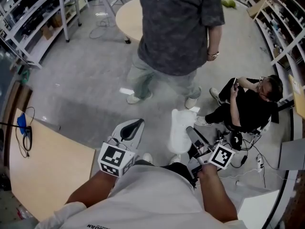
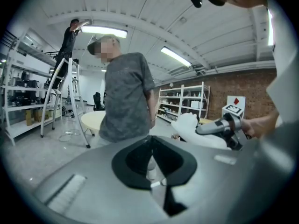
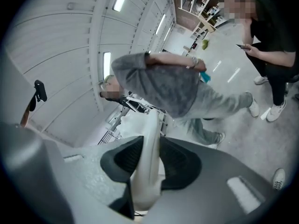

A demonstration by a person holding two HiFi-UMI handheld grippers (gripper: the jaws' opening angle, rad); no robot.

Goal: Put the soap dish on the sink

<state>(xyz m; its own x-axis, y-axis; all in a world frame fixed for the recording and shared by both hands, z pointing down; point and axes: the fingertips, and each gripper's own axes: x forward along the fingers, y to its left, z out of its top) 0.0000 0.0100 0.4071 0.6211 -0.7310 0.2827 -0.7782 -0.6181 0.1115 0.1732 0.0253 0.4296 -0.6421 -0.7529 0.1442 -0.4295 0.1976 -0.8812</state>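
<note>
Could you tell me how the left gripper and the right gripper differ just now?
The left gripper has its jaws together with nothing between them; the right gripper is clamped on the white soap dish. The left gripper's view is upright, while the right gripper's is tipped sideways, so that one is rolled over. Each carries a marker cube.

Two hand-held grey claws show, the left claw (image 1: 137, 124) and the right claw (image 1: 191, 131), and there is one white oblong soap dish (image 1: 180, 128). Three other people are visible: one standing person (image 1: 176, 27) in a grey T-shirt, one seated person (image 1: 248, 106) in black clothes, and one climbing person (image 2: 71, 34) up a single white stepladder (image 2: 60, 101). There are two pale wooden tops, one round table (image 1: 127, 18) and one counter (image 1: 47, 171).
</note>
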